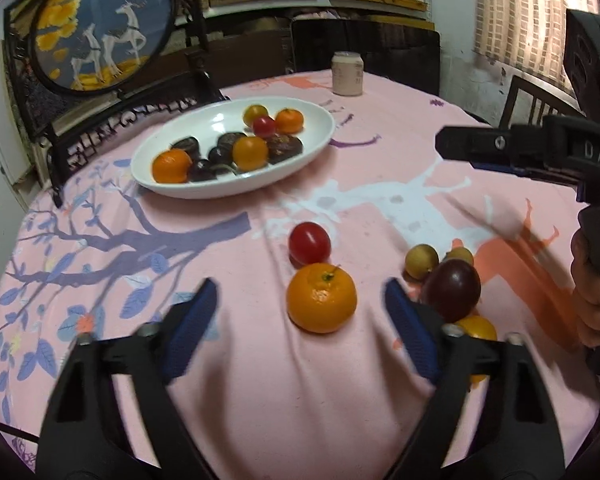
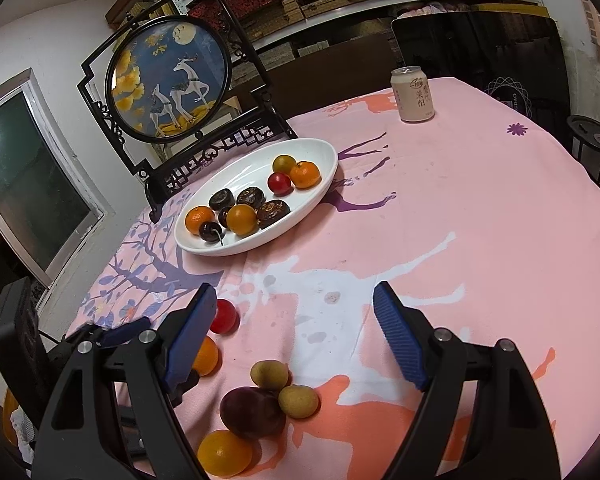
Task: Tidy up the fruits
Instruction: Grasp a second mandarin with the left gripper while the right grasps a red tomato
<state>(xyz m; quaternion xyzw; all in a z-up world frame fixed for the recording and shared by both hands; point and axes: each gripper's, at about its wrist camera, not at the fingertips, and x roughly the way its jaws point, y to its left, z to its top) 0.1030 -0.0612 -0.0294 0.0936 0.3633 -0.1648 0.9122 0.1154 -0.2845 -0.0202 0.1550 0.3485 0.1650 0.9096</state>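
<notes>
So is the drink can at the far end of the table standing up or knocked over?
Upright. The can stands on its base on the pink tablecloth, top rim facing up, label text reading vertically.

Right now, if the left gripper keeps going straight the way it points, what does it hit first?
Most likely the mandarin: it lies centred ahead of the open left gripper, on the tablecloth. The red tomato sits just beyond. Depth is uncertain.
</notes>
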